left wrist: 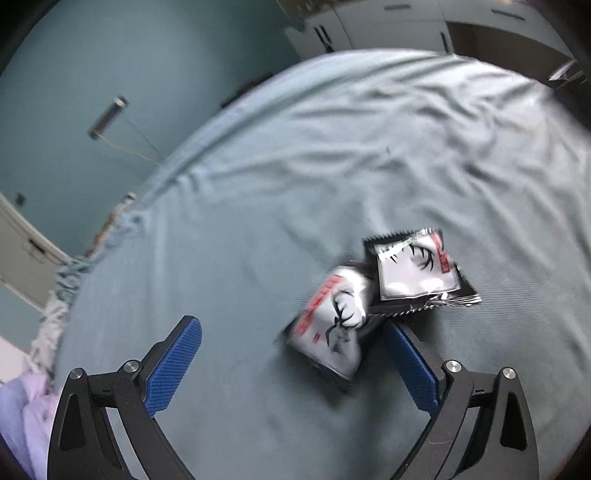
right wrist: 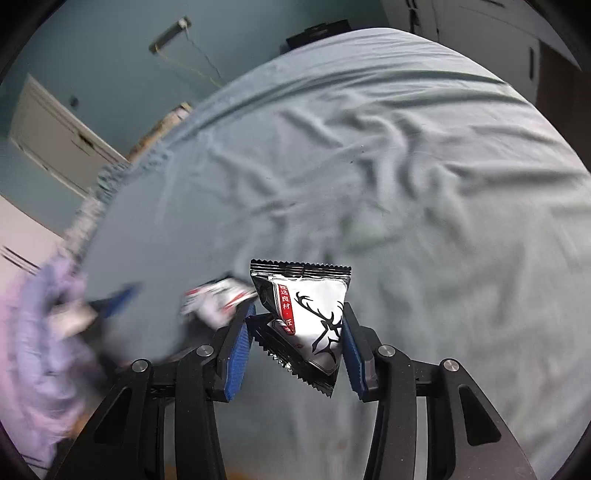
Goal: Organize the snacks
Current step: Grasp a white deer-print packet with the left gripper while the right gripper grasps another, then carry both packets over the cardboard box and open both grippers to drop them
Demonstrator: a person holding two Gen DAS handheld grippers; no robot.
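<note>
Rumpled pale blue-grey bedsheet point(left wrist: 258, 229) fills both wrist views, with a teal wall point(left wrist: 129, 74) behind it at the upper left and white cupboards point(left wrist: 388, 22) along the top edge. At the bottom of the left wrist view the left gripper point(left wrist: 293, 339) stands wide apart, its blue pads point(left wrist: 173, 365) clear of everything, though the right-hand pad lies just beside the lower corner of two overlapping black-and-silver snack packets point(left wrist: 388, 291) printed with a deer head; these lie flat on the sheet right of centre, the nearer one blurred. At the bottom centre of the right wrist view the right gripper point(right wrist: 299, 321) is closed partway on a deer-printed packet point(right wrist: 310, 317), the blue pads pressing its two sides so that it stands upright with its serrated top edge up; a second packet point(right wrist: 284, 354) sits behind and below it between the fingers, and whether the pads grip it too I cannot tell. To the left of that, a blurred packet point(right wrist: 218, 299) lies on the sheet, and a lilac sleeve point(right wrist: 37, 350) smears the lower left. Beyond the packets the sheet runs open and bare to its far curved edge across the upper right, only creases crossing it.
</note>
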